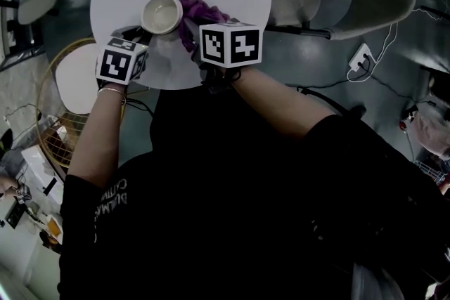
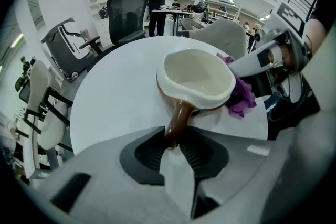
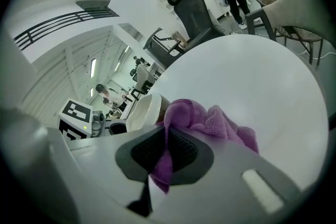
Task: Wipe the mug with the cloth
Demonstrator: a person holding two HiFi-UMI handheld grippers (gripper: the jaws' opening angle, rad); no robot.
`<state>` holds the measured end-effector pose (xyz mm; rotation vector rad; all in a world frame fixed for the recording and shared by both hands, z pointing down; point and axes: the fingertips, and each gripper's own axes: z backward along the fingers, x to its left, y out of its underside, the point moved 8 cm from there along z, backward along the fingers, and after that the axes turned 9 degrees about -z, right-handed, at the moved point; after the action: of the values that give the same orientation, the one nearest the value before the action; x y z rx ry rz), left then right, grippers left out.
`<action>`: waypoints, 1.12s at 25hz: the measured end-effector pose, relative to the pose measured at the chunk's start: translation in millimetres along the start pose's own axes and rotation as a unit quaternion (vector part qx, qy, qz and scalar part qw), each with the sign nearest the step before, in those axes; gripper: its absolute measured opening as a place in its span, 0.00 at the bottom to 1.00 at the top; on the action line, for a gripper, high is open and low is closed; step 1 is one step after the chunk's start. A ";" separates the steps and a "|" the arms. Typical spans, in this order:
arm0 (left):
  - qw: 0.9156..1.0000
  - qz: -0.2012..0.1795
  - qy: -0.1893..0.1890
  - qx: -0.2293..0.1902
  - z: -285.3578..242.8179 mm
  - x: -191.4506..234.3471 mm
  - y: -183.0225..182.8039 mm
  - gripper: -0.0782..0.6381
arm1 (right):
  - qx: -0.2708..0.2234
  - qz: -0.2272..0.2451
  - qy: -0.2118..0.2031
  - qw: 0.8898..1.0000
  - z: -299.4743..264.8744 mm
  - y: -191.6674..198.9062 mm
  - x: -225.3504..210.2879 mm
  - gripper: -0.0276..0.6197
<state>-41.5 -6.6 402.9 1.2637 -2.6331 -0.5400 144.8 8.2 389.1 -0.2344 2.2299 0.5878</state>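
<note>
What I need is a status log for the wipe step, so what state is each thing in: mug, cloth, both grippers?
mug: empty, opening up, held by its brown handle
cloth: bunched, pinched at one end, lying against the mug's outer side
left gripper: shut on the mug's handle
right gripper: shut on the cloth
</note>
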 end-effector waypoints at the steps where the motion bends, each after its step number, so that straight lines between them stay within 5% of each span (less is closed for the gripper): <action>1: 1.000 0.001 0.000 0.000 0.2 -0.4 0.0 0.22 | -0.001 0.002 -0.001 1.000 -0.2 0.9 0.3 0.08; 8: 1.000 -0.006 -0.003 0.004 -0.4 -3.8 -0.6 0.22 | -0.005 0.016 -0.025 1.000 -0.4 15.1 4.5 0.08; 17: 1.000 -0.019 -0.002 0.014 -2.5 -4.9 -2.9 0.21 | 0.072 0.080 -0.074 0.991 -15.4 40.7 24.2 0.08; 28: 1.000 -0.013 0.000 0.013 -3.8 -5.5 -3.4 0.21 | 0.108 0.093 -0.123 0.982 -28.0 48.6 34.0 0.08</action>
<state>-34.4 -5.2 405.0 1.3065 -2.6367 -0.5113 86.8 37.9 395.9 0.1534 2.0663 0.4417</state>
